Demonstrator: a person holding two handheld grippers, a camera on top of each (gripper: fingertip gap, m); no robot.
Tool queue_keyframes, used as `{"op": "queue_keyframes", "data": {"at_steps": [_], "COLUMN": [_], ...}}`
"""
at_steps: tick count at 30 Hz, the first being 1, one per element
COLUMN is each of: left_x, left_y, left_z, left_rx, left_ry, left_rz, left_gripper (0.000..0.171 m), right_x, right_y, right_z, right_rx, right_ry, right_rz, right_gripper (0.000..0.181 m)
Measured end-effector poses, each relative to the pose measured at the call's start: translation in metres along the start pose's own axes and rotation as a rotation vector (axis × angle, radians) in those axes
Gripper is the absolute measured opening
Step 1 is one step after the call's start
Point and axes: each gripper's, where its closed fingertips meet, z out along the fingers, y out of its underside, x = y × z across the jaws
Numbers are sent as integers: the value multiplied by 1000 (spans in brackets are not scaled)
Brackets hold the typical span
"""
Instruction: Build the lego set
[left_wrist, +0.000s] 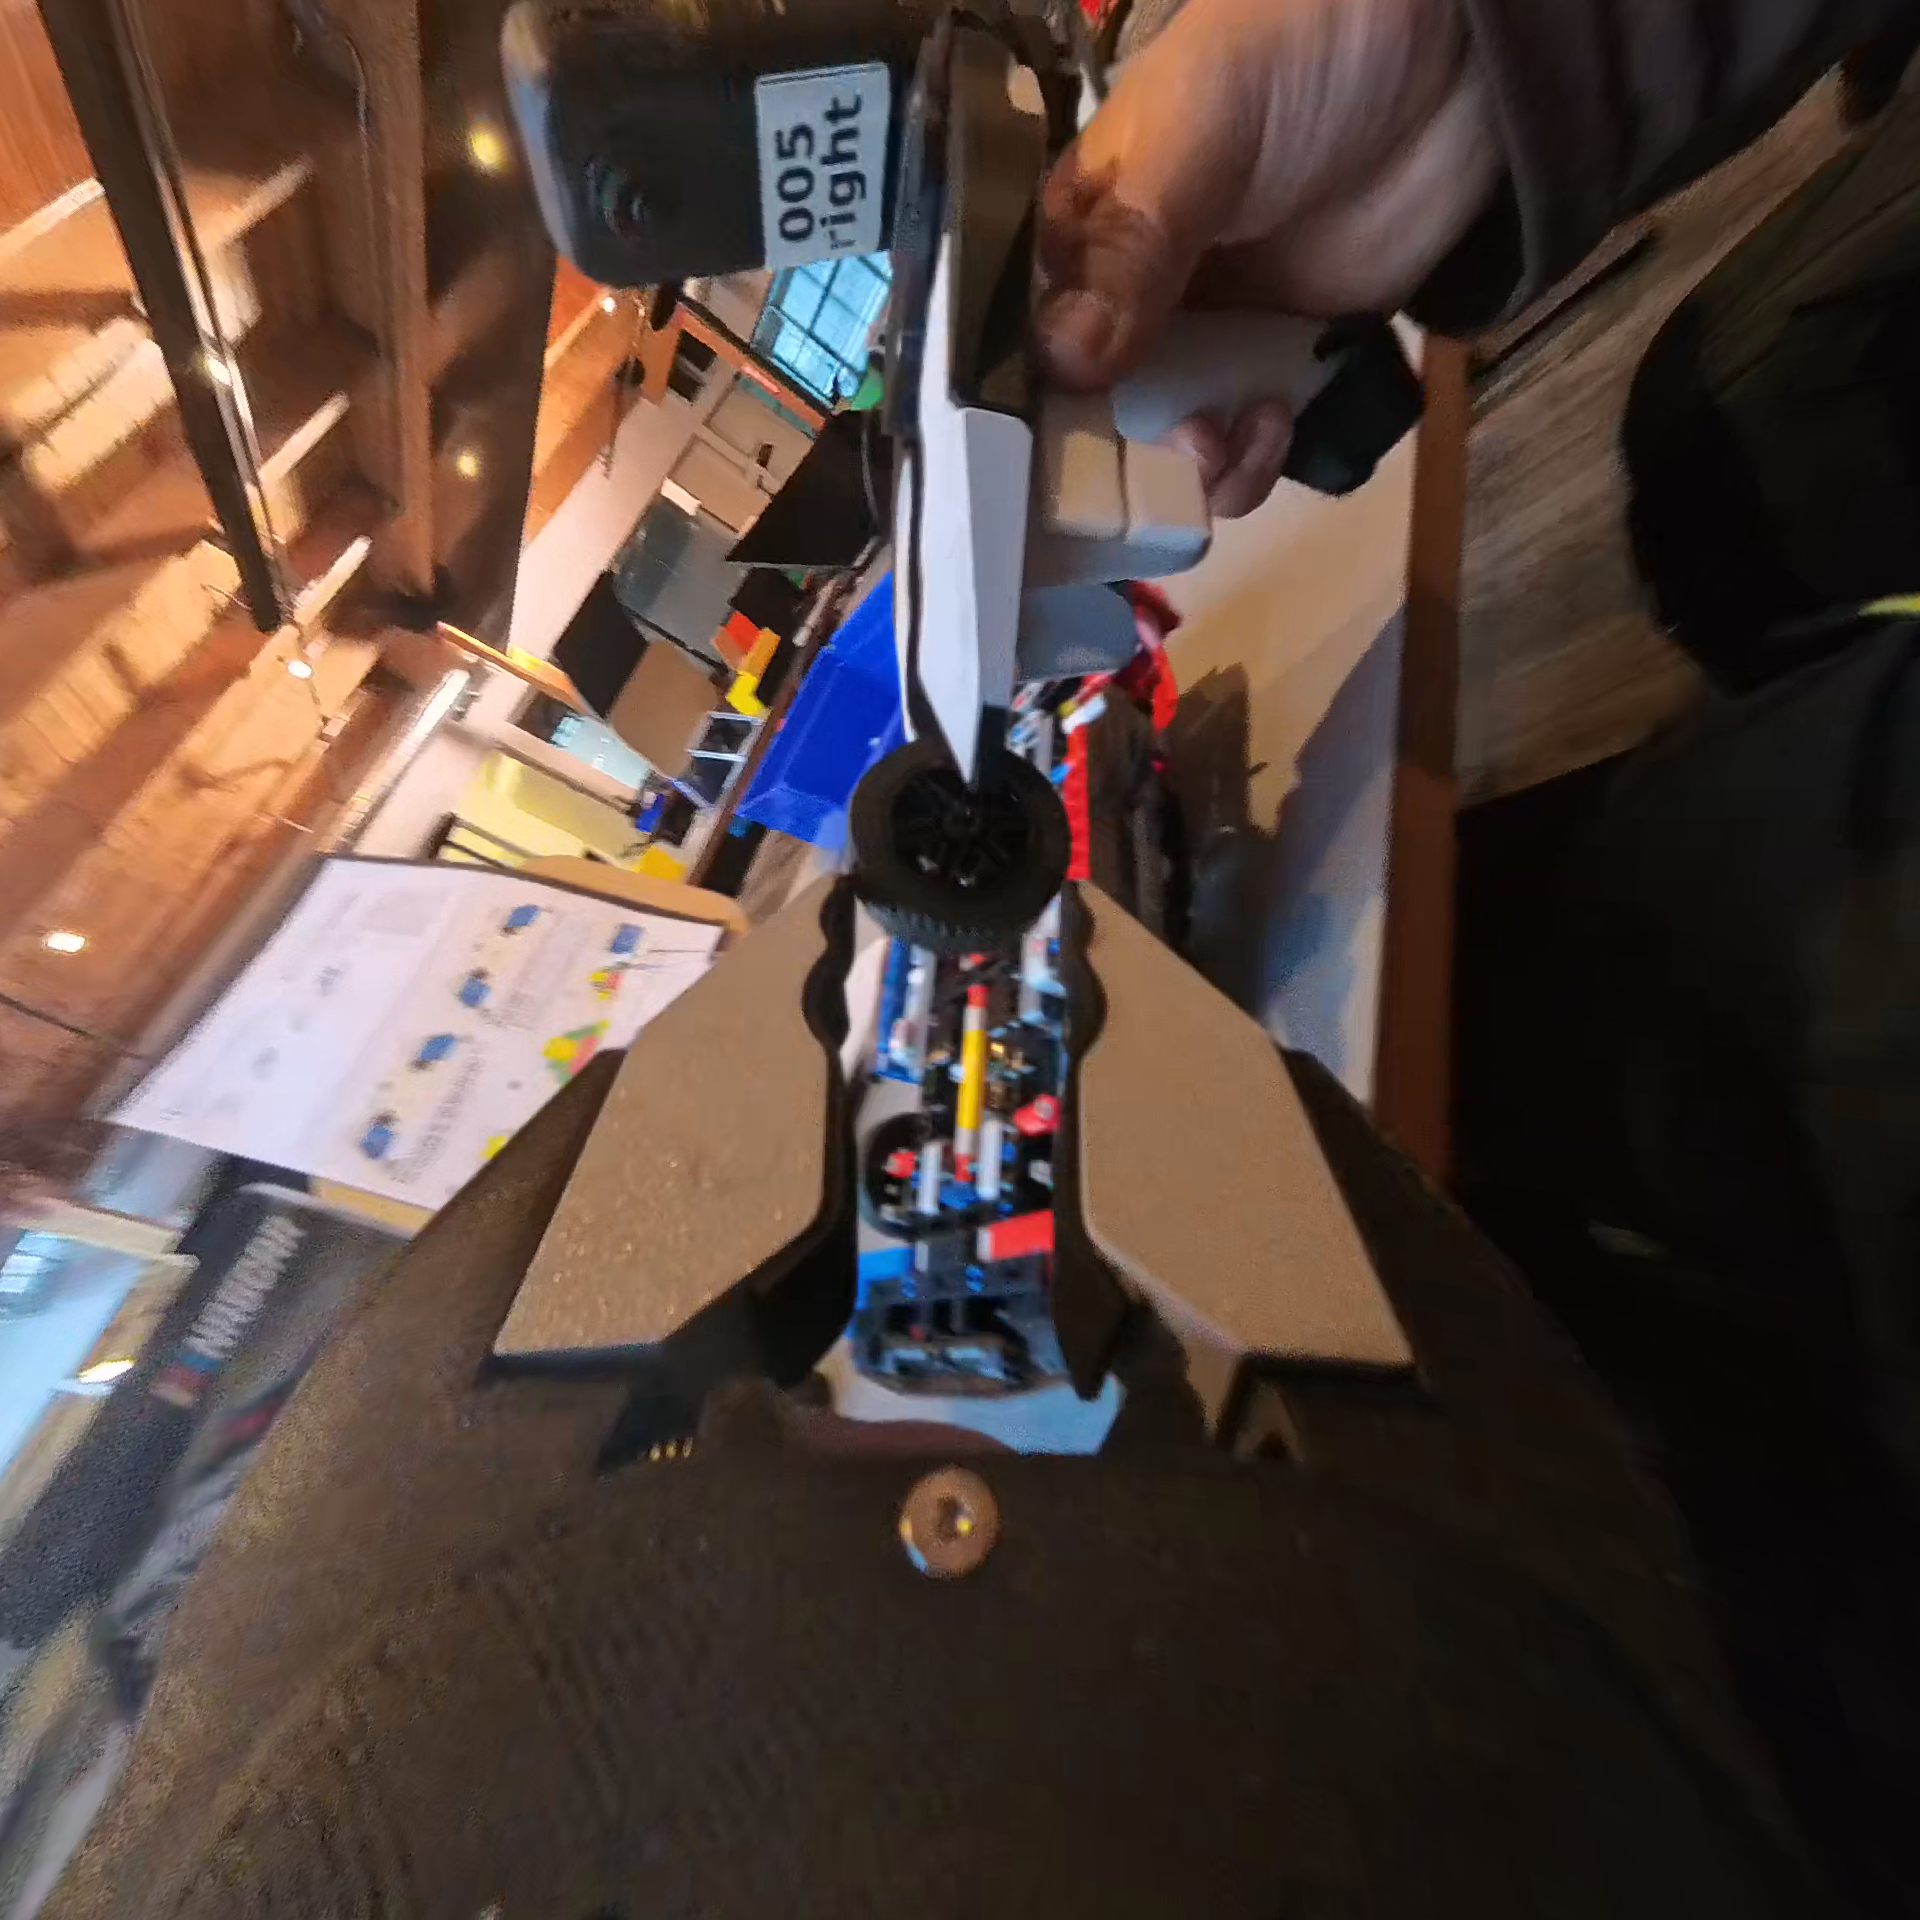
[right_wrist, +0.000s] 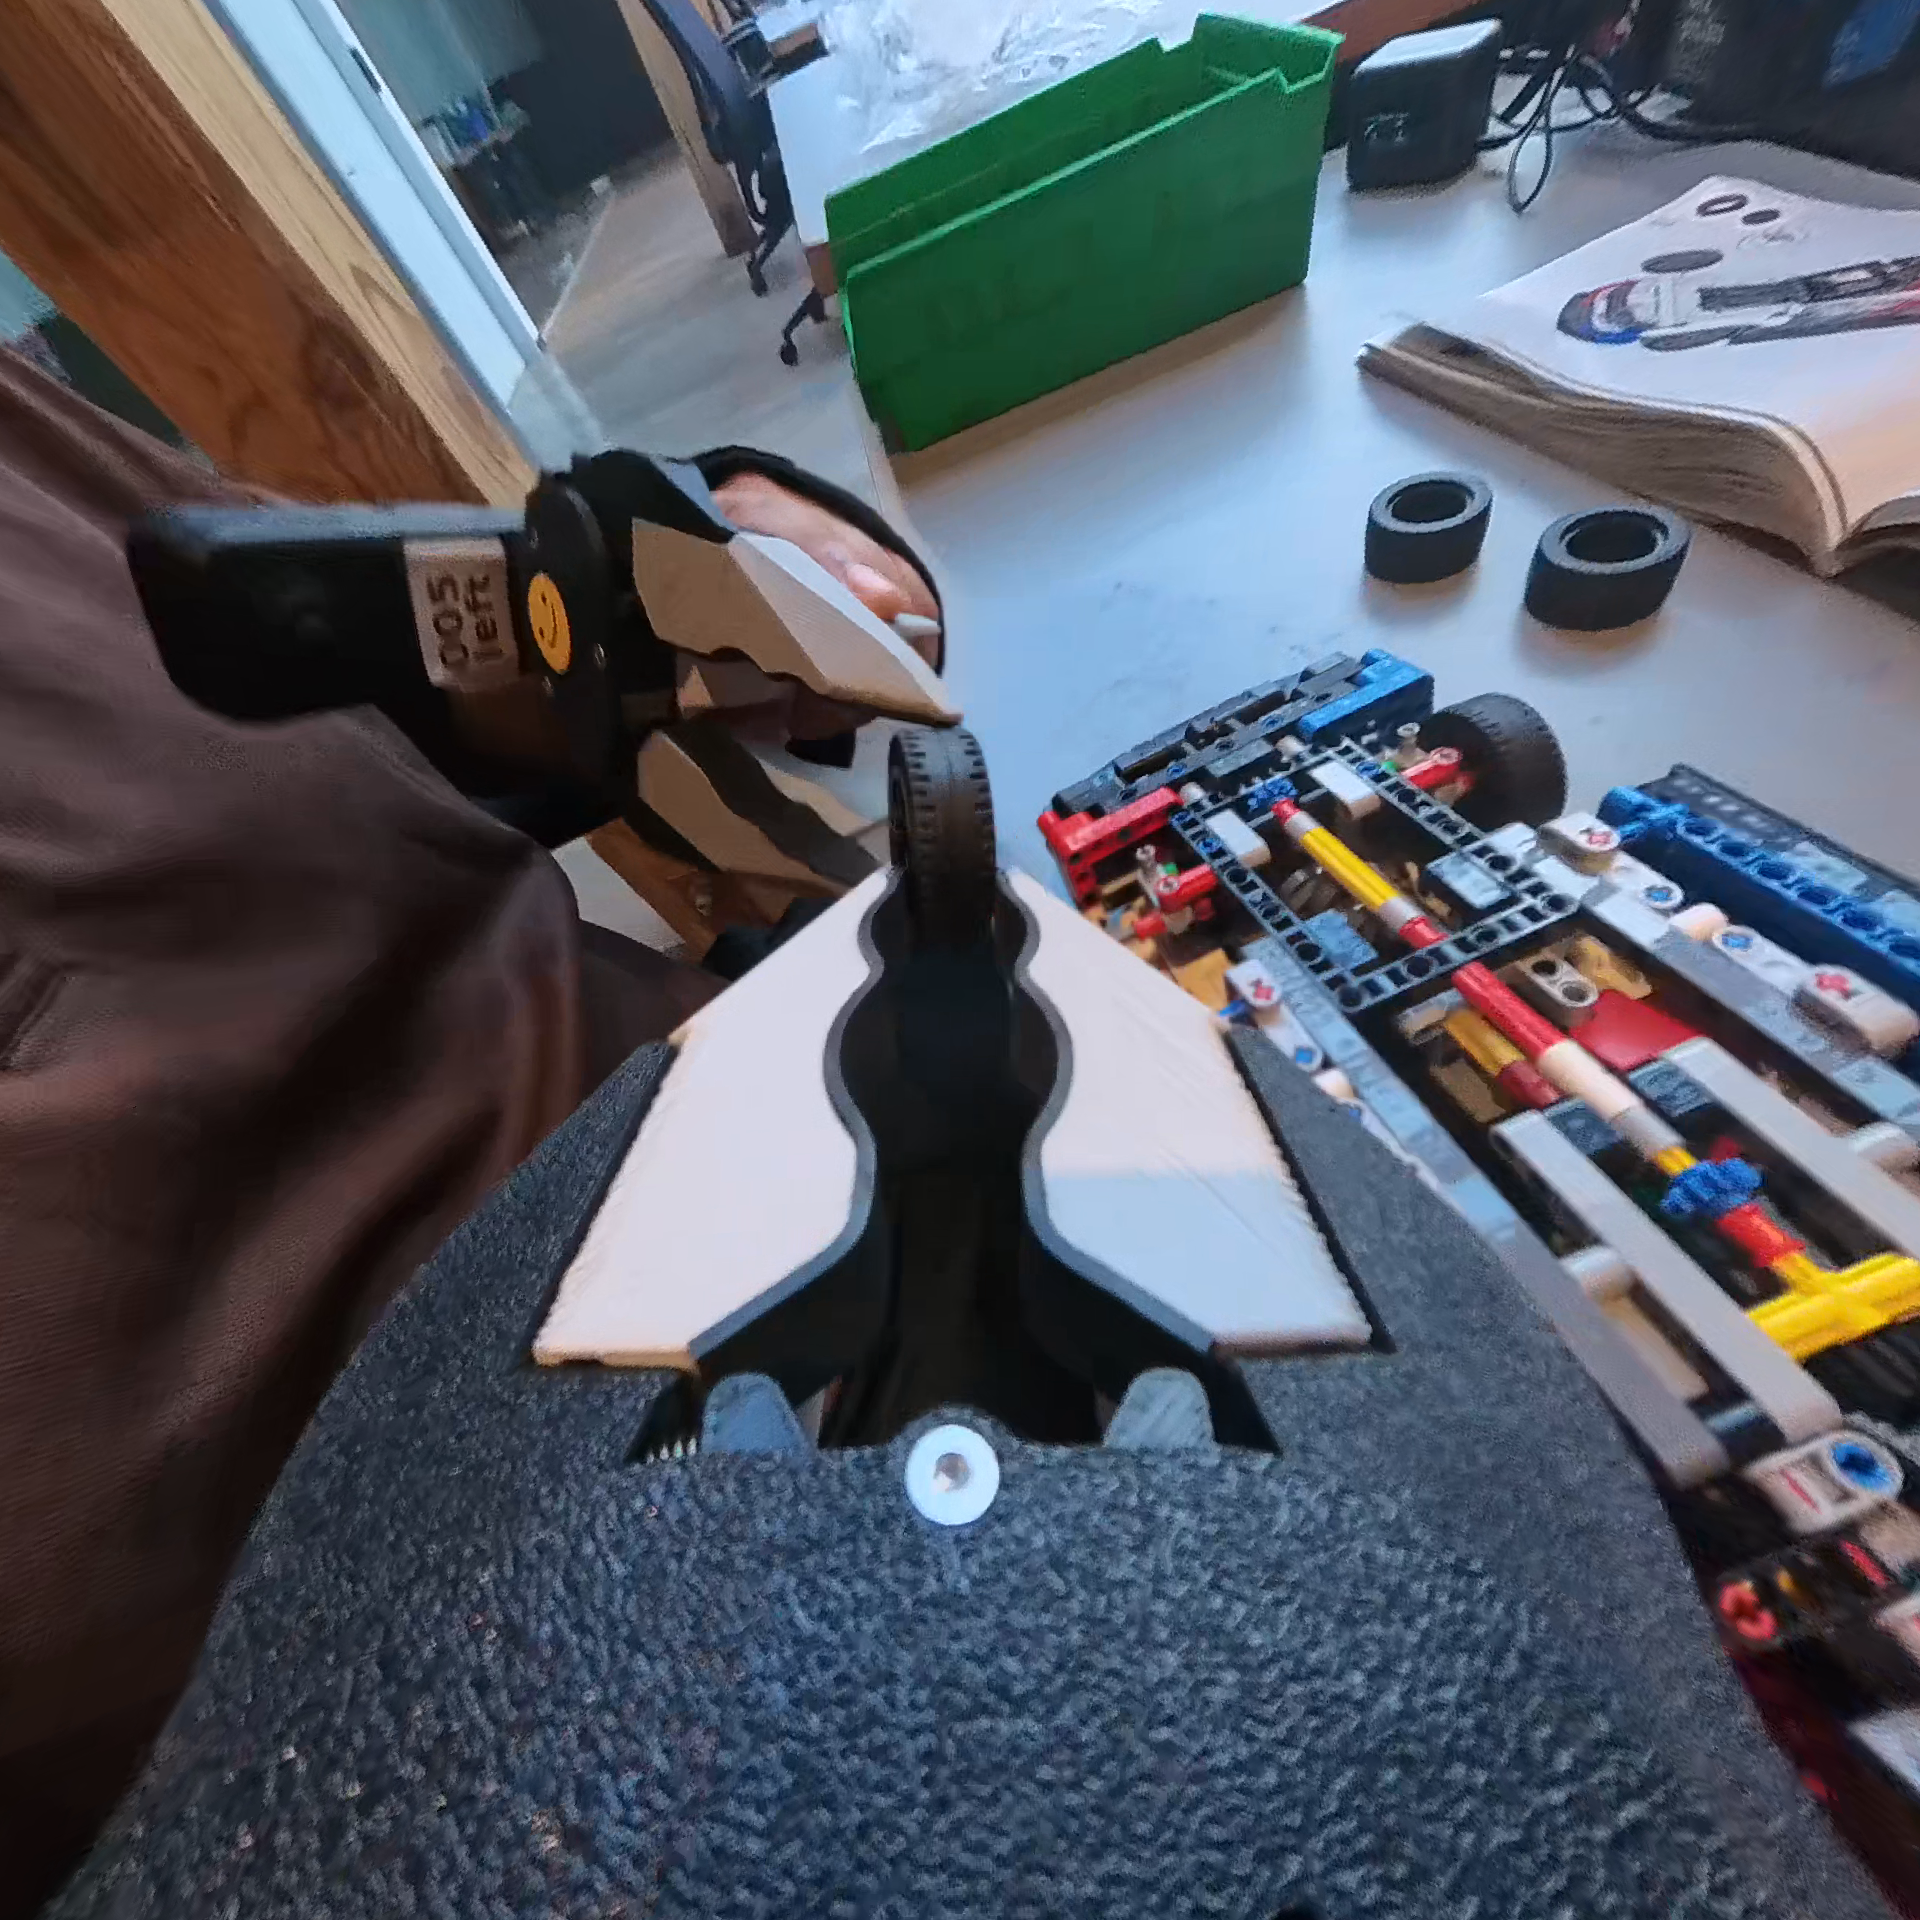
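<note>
My right gripper is shut on a small black wheel, held upright at its fingertips just left of the Lego car chassis. The chassis lies on the white table, with red, yellow, blue and grey beams and one black wheel mounted at its far end. My left gripper is open. Its fingertips sit on either side of the held wheel, with the chassis showing through the gap. The right gripper comes down onto the wheel from above, held by a hand.
Two loose black tyres lie on the table beyond the chassis. An open instruction book lies at the far right and a green bin at the back. A printed sheet and a blue bin are also in view. Both grippers' tips are close together, under 4 cm apart.
</note>
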Motion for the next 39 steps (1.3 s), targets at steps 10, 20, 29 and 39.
{"op": "queue_keyframes", "data": {"at_steps": [10,20,29,39], "left_x": [26,45,46,51], "left_y": [32,35,39,42], "left_z": [-28,-14,-13,-26], "left_rx": [-183,-183,-172,-91], "left_ry": [297,429,392,259], "left_rz": [-502,-685,-554,-187], "left_gripper": [29,17,12,12], "right_x": [17,1,9,5], "right_y": [53,44,48,57], "right_z": [15,27,29,38], "right_rx": [-195,-81,-264,-363], "right_ry": [181,10,210,359], "right_rz": [-192,-51,-418,-908], "right_gripper": [11,11,13,11]}}
